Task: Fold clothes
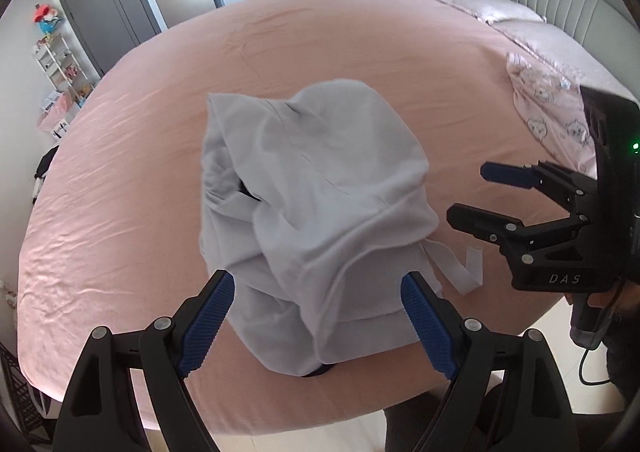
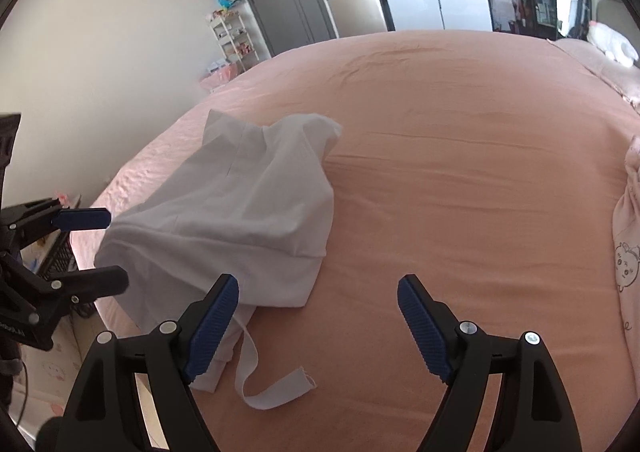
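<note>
A pink bed [image 1: 132,156] is being used as the work surface, and a pale grey garment [image 1: 316,212] is lying bunched near its near edge, well apart from a patterned pink cloth [image 1: 548,120]. The garment is being judged soft, light and limp, best taken at its hem corners or by the loose strap [image 2: 276,388]. The left gripper [image 1: 318,326] and right gripper [image 2: 318,326] are both being held wide apart, nothing clasped.

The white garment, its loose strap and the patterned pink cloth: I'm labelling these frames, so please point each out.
white garment [image 1: 320,188], left wrist view, middle of the crumpled heap.
loose strap [image 2: 276,392], right wrist view, flat end section.
patterned pink cloth [image 1: 548,116], left wrist view, printed area.
</note>
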Available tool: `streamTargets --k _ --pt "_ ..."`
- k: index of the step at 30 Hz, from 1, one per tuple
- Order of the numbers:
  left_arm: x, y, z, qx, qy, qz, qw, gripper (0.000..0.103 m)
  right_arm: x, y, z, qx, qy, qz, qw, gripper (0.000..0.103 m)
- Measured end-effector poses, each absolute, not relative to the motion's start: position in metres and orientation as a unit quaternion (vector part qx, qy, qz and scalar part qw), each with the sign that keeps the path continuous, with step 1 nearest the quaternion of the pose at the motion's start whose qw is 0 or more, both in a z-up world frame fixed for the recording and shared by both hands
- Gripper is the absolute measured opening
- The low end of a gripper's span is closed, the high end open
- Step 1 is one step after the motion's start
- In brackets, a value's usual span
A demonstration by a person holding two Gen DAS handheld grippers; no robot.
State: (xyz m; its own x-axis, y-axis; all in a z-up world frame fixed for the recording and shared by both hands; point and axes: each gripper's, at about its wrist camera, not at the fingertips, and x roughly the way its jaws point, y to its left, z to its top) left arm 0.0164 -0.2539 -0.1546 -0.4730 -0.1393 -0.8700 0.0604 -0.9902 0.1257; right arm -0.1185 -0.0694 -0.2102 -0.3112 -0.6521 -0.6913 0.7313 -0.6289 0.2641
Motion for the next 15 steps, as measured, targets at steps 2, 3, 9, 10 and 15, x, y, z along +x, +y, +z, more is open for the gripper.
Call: streamTargets --k 2,3,9,10,15 --pt "0.012 -0.250 -0.163 0.518 -0.050 -0.851 0.065 0.086 -0.116 -0.071 -0.213 0.400 0.062 -0.809 0.426 0.082" --pt "0.010 -0.249 -0.168 0.522 -0.055 -0.848 0.069 0.086 -0.115 -0.072 -0.215 0.400 0.069 -0.810 0.424 0.082" --pt "0.000 -0.259 -0.189 0.548 -0.066 -0.830 0.087 0.086 -0.114 -0.080 -0.230 0.410 0.088 -0.807 0.416 0.082" --pt "0.000 -0.261 -0.188 0.543 -0.066 -0.832 0.091 0.086 -0.114 -0.082 -0.232 0.413 0.084 -0.805 0.416 0.082" --pt "0.007 -0.282 -0.175 0.517 -0.040 -0.847 0.122 0.085 -0.107 -0.093 -0.234 0.391 0.123 -0.819 0.402 0.082"
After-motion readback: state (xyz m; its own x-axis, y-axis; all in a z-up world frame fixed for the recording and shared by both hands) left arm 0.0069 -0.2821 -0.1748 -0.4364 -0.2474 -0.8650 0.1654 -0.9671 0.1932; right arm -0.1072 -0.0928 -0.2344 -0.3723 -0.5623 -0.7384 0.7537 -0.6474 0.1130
